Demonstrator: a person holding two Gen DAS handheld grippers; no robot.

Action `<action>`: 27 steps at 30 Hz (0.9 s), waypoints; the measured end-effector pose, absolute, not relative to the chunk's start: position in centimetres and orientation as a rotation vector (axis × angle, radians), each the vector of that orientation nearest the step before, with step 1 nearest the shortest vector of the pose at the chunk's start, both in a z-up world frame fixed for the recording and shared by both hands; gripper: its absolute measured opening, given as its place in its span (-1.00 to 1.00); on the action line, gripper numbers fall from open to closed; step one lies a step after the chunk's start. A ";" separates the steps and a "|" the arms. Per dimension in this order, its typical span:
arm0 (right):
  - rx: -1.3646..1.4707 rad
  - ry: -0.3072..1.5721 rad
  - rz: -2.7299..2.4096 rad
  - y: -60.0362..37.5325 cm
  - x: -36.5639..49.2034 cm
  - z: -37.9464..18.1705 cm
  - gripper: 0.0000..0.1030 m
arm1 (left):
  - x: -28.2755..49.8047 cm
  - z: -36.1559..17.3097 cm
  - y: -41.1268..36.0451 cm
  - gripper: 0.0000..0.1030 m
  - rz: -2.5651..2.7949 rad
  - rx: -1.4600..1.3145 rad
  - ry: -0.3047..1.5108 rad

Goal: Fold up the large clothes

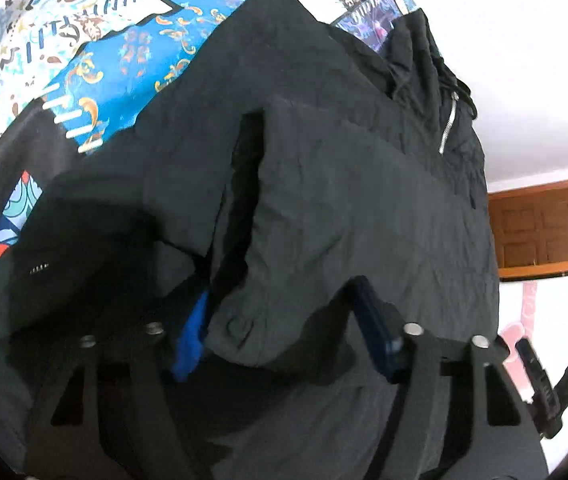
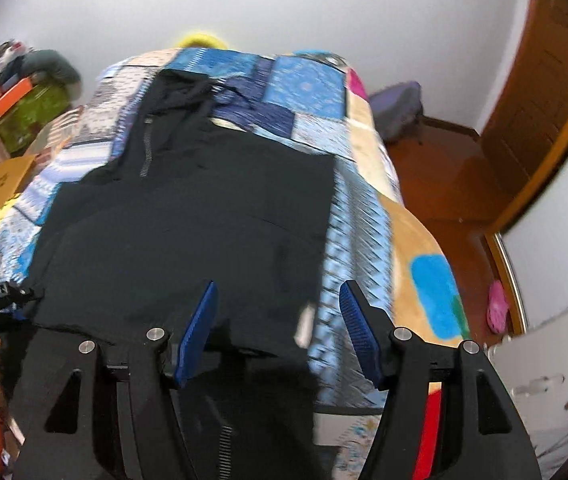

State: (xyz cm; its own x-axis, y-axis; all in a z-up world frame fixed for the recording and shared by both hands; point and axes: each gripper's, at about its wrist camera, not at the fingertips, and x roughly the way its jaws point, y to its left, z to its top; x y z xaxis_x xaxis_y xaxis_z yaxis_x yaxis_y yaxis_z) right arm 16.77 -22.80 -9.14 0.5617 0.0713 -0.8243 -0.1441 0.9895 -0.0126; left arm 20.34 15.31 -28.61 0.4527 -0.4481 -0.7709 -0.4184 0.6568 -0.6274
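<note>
Black zip-front jacket (image 2: pixel 187 216) lies spread on the patchwork quilt (image 2: pixel 368 184) of a bed, hood end away from the person, one side already turned in over the body. Left gripper (image 1: pixel 279 336) stands with fingers apart, a puckered cuff or hem fold of the jacket lying loose between the blue pads (image 1: pixel 191 332), not pinched. Right gripper (image 2: pixel 279 328) hovers over the near hem, fingers likewise spread, nothing held. Likely risks: the slippery, crinkled cloth may slide off the pads if only a single layer is caught; the bunched fold may collapse or open when lifted; the hanging near edge may drag the garment toward the bed's edge; the drawcord (image 1: pixel 460 92) may snag.
</note>
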 end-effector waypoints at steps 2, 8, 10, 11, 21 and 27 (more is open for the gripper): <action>-0.060 0.973 0.108 -24.0 16.8 -9.4 0.15 | 20.5 -28.0 15.4 0.00 -0.020 -0.891 1.133; 0.003 0.966 0.072 -26.1 17.5 -9.3 0.15 | 22.2 -23.2 13.5 -0.74 -0.129 -0.758 1.077; 0.023 0.961 0.072 -26.2 17.8 -9.0 0.15 | 23.2 -20.2 12.9 -0.80 -0.134 -0.681 1.022; 0.026 0.955 0.076 -26.2 17.9 -9.0 0.15 | 23.6 -18.8 12.7 -0.81 -0.132 -0.648 0.992; -0.010 0.928 0.143 -24.2 18.7 -7.8 0.15 | 27.4 -6.9 14.8 -0.85 -0.134 -0.501 0.733; -0.070 0.977 0.153 -22.6 19.3 -9.5 0.15 | 27.1 -9.5 16.8 -0.85 -0.027 -0.418 0.766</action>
